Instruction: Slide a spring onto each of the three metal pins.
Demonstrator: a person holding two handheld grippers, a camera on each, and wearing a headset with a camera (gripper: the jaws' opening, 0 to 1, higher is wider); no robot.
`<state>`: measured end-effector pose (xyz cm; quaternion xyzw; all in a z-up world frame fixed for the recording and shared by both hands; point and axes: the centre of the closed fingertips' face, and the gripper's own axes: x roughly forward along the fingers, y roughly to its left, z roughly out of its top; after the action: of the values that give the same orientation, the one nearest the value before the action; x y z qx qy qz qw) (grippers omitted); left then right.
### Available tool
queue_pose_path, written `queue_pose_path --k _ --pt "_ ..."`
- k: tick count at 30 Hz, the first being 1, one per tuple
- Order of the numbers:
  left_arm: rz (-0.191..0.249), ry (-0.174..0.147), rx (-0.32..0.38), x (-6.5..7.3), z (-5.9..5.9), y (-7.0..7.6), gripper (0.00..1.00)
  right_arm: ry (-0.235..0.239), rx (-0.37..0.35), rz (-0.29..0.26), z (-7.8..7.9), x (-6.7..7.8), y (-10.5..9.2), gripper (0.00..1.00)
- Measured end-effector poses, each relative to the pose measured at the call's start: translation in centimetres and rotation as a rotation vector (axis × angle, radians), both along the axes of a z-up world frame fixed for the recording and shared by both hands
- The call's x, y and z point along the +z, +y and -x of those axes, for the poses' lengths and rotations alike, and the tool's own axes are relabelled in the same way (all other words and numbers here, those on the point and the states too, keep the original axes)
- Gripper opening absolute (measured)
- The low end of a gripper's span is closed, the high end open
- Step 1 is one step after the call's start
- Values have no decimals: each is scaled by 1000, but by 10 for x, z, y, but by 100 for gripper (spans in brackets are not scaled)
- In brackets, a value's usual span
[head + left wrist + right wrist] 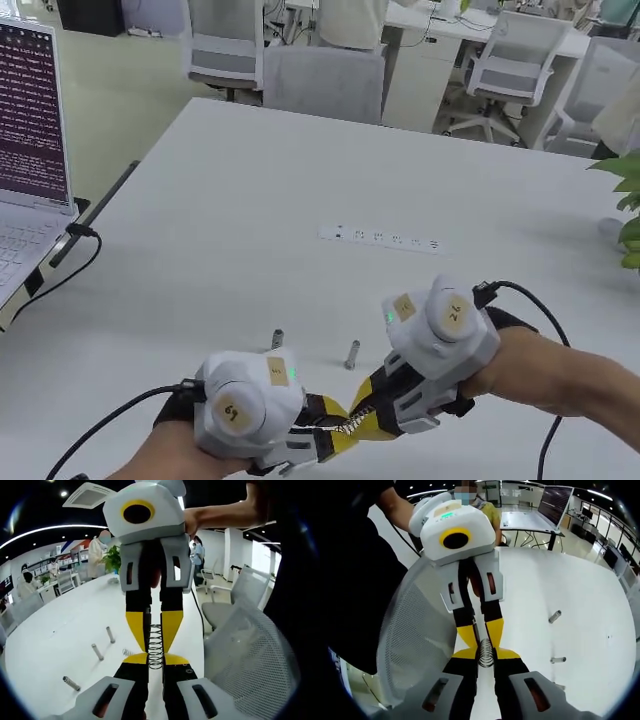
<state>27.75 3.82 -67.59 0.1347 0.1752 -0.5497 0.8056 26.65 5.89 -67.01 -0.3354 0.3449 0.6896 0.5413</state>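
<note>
A small steel spring [348,425] is stretched between my two grippers near the table's front edge. My left gripper [330,437] points right and is shut on one end of the spring [156,647]. My right gripper [366,408] points left toward it and is shut on the other end of the spring [486,652]. The yellow tips of both nearly touch. Two metal pins [277,338] [352,354] lie on the white table just beyond the grippers. The left gripper view shows three pins [110,634] [97,651] [71,683]; the nearest looks ribbed.
An open laptop [30,150] sits at the table's left edge with a black cable [70,265]. A white power strip [380,238] lies mid-table. Plant leaves [625,200] reach in at the right. Office chairs [320,80] stand behind the table.
</note>
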Motion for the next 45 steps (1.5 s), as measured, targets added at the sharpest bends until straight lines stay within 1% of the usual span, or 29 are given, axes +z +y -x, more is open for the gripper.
queue_pose_path --k 2,3,5,6,8,10,15,24,28,30,37,42,45 --pt "14 -5 7 2 -1 -1 1 -3 6 8 -1 1 0 9" --pt "23 0 9 2 -1 -1 1 -4 8 12 0 2 -1 9" --pt "39 -2 18 2 -1 -2 1 -12 18 28 -1 1 -1 8" --pt "50 4 25 3 -1 -3 2 -15 22 40 0 1 -1 8" --pt "52 0 30 1 -2 -3 2 -18 26 53 -1 0 -2 8" --pt "56 4 32 1 -1 -4 2 -22 38 67 0 -1 -3 8" --pt "56 9 36 -2 -1 -3 2 -25 50 86 0 -4 -3 8" --pt "46 13 59 -4 -7 1 2 -52 42 79 -6 -6 1 8" --pt "28 13 58 -6 -7 2 4 -49 34 72 -5 -8 1 8" --pt "27 19 60 -8 -7 3 5 -46 34 73 -5 -11 1 8" --pt "27 23 80 -8 -9 7 7 -51 33 71 -6 -11 2 8" --pt "14 20 86 -9 -10 12 8 -57 28 73 -8 -13 2 8" --pt "14 19 97 -9 -11 15 9 -63 20 75 -10 -14 1 8"
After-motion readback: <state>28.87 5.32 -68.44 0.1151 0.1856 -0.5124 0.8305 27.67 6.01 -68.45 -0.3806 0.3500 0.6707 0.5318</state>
